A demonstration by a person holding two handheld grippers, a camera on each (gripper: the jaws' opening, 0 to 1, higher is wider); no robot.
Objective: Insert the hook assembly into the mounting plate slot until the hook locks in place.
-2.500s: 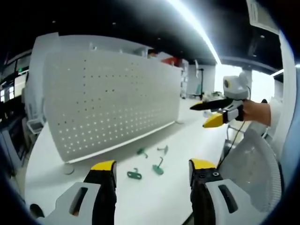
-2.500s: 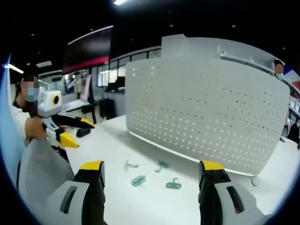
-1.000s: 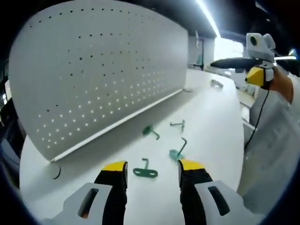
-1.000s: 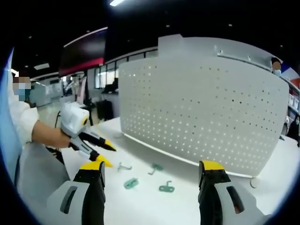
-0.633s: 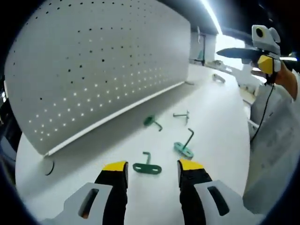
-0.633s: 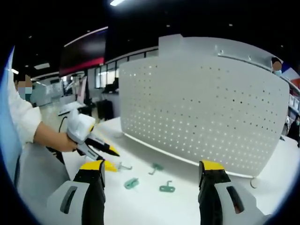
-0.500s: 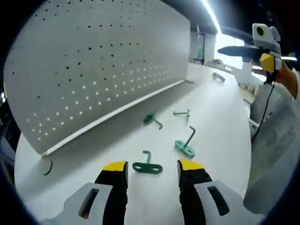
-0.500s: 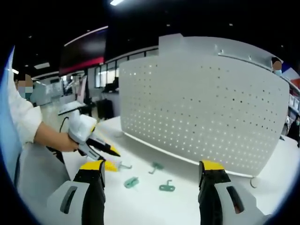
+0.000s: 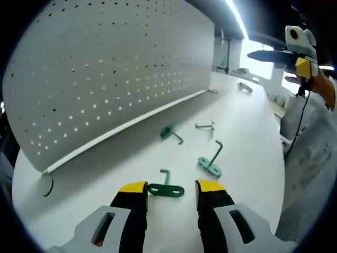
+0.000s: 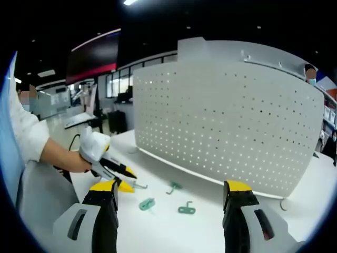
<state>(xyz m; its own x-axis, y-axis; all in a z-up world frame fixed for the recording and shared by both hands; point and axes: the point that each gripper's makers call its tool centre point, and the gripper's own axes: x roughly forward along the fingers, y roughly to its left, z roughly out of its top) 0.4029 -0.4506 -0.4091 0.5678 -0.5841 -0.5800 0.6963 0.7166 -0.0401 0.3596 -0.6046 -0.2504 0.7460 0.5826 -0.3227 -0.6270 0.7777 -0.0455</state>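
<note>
Down comes the left tool, jaws parted astride the green hook lying crosswise on the worktop; the pegboard stands beyond, and the right tool gapes empty, farther off.

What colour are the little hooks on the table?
Green. The hook between the left gripper's jaws shows it best, in the left gripper view.

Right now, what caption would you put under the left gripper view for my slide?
Left gripper open around a green hook on the white table, below the pegboard.
</note>
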